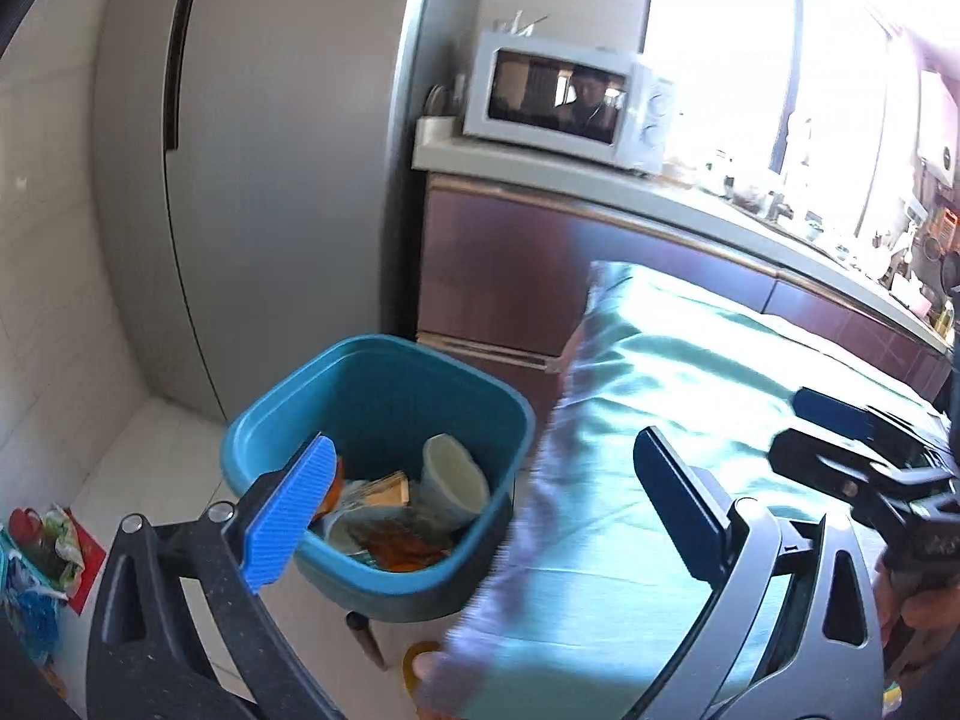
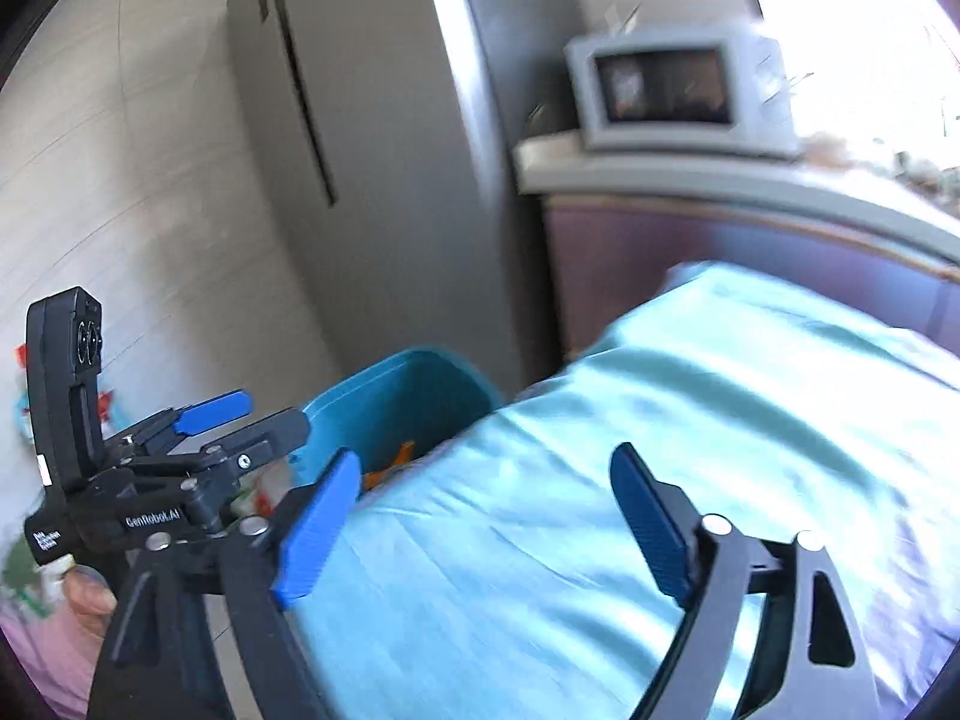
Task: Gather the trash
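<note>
- Left wrist view, far left: coloured packets [image 1: 36,564] lie on the floor by the wall; in the right wrist view they are only a blur behind the other gripper.
- Fridge [image 1: 252,138] stands far left-centre, door seam visible in both views.
- Bin [image 1: 378,402], blue, sits on the floor between fridge and table. Left wrist view looks down into it: a pale cup [image 1: 453,480] tipped on its side, paper scraps and orange wrappers [image 1: 402,552]. Right wrist view shows only the bin's far rim [image 2: 408,384] and a strip of orange inside.
- Left gripper [image 1: 480,516]: jaws wide apart, holding nothing; left finger over the bin's near rim, right finger over the table edge. In the right wrist view it [image 2: 240,414] appears at left, side-on, just beside the bin.
- Table [image 1: 690,396] with a pale green cloth fills near right; its left edge is just beside the bin. Edge blurred in both views.
- Right gripper [image 2: 480,522]: jaws wide apart, holding nothing, above the cloth [image 2: 660,420]. Left wrist view shows it [image 1: 852,438] at the right edge, over the table.
- Microwave [image 1: 564,102] on the far counter [image 1: 690,192]; sharp in the left wrist view, smeared in the right.
</note>
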Tool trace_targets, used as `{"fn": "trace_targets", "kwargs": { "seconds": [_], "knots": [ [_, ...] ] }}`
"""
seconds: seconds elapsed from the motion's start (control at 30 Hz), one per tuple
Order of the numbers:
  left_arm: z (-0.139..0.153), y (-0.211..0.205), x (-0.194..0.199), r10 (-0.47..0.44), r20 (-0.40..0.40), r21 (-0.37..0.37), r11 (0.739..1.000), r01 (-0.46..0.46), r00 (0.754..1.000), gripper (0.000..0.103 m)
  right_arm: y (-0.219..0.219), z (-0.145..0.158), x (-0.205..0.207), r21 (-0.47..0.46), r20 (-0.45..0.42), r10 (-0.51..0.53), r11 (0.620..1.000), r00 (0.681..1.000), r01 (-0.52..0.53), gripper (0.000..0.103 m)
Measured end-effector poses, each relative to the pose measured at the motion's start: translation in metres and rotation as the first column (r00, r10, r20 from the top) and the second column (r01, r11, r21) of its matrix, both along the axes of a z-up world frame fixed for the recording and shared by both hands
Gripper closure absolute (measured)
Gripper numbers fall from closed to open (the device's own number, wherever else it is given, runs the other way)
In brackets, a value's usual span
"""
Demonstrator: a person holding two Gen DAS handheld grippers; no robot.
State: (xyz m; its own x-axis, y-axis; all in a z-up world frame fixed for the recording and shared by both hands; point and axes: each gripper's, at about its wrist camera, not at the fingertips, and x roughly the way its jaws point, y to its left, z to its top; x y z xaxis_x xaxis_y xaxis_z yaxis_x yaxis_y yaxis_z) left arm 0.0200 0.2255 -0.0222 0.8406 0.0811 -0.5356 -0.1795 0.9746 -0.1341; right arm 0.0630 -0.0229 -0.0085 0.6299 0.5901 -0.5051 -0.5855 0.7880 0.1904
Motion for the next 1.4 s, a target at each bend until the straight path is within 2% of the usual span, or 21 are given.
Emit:
{"fn": "trace_targets", "kwargs": {
  "seconds": [0.07,0.27,0.5,0.77,1.0,1.4],
  "knots": [
    [0.004,-0.021,-0.006,-0.002,0.034,0.018,1.0,0.002,0.999,0.005,-0.022,0.001,-0.018,0.007,0.061,-0.079,0.997,0.995,0.079,0.006],
    [0.01,-0.08,-0.01,-0.084,0.095,0.036,0.996,0.081,0.992,0.005,-0.077,-0.003,-0.055,0.024,0.13,-0.286,0.958,0.949,0.285,0.006],
    [0.016,-0.135,-0.018,-0.154,0.173,0.089,0.986,0.141,0.973,0.005,-0.123,-0.004,-0.078,0.049,0.192,-0.431,0.901,0.882,0.43,0.006],
    [0.025,-0.176,-0.032,-0.177,0.231,0.139,0.979,0.148,0.957,0.005,-0.149,-0.003,-0.103,0.068,0.258,-0.492,0.868,0.831,0.493,0.006],
    [0.029,-0.187,-0.039,-0.188,0.256,0.154,0.976,0.152,0.948,0.005,-0.162,-0.002,-0.115,0.085,0.278,-0.529,0.845,0.802,0.528,0.006],
    [0.034,-0.195,-0.047,-0.209,0.282,0.183,0.97,0.161,0.937,0.005,-0.173,0.0,-0.123,0.102,0.29,-0.559,0.825,0.777,0.556,0.006]
  ]
}}
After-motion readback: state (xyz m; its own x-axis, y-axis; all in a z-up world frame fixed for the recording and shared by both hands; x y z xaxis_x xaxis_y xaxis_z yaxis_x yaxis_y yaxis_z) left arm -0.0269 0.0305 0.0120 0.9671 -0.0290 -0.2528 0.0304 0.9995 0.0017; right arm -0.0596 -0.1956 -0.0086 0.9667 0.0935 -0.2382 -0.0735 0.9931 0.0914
